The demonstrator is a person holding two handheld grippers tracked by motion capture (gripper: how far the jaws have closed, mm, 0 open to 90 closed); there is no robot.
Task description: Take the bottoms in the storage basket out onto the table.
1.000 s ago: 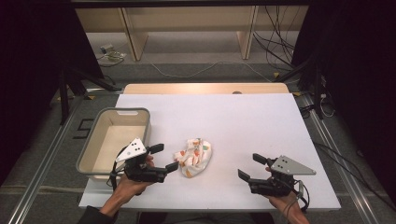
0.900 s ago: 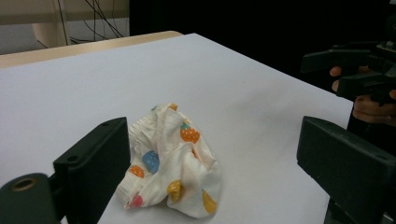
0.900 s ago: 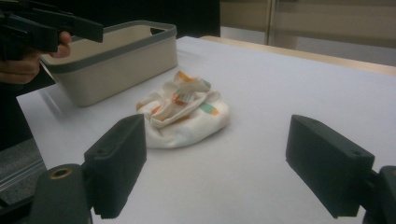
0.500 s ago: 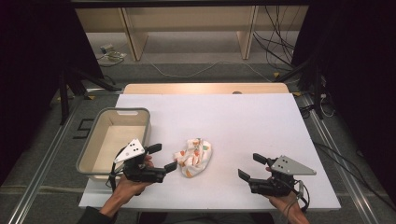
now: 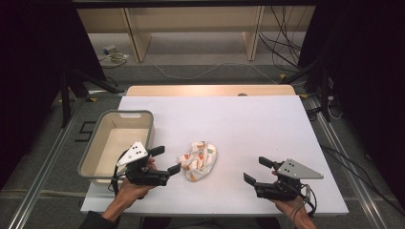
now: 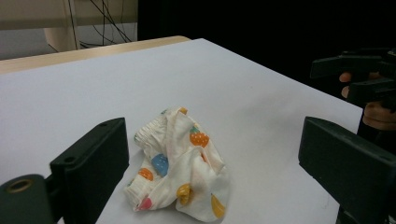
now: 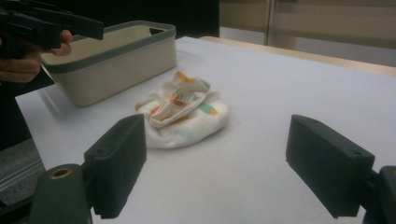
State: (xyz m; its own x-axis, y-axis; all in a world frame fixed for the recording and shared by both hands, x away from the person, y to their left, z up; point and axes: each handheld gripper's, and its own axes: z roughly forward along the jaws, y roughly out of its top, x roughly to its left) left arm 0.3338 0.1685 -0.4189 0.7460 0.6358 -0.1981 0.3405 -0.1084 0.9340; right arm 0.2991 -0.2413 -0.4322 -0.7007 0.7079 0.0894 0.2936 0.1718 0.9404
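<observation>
Since the cloth (image 5: 197, 161) sits bunched nr counter (image 5: 267, 124) front edge, L gripper (image 5: 166, 160), jaws apart, should pinch a thick fold; R gripper (image 5: 260, 171) also apart.

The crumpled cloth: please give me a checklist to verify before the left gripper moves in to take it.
1. Left gripper jaws open: ok.
2. Crumpled cloth lies in line between the jaws, in the left gripper view: ok.
3. Cloth not yet gripped: ok.
4. Right gripper apart from the cloth, jaws open: ok.
5. Bin beside the cloth, nothing seen inside: ok.
6. Anything hidden under the cloth: cannot tell.
</observation>
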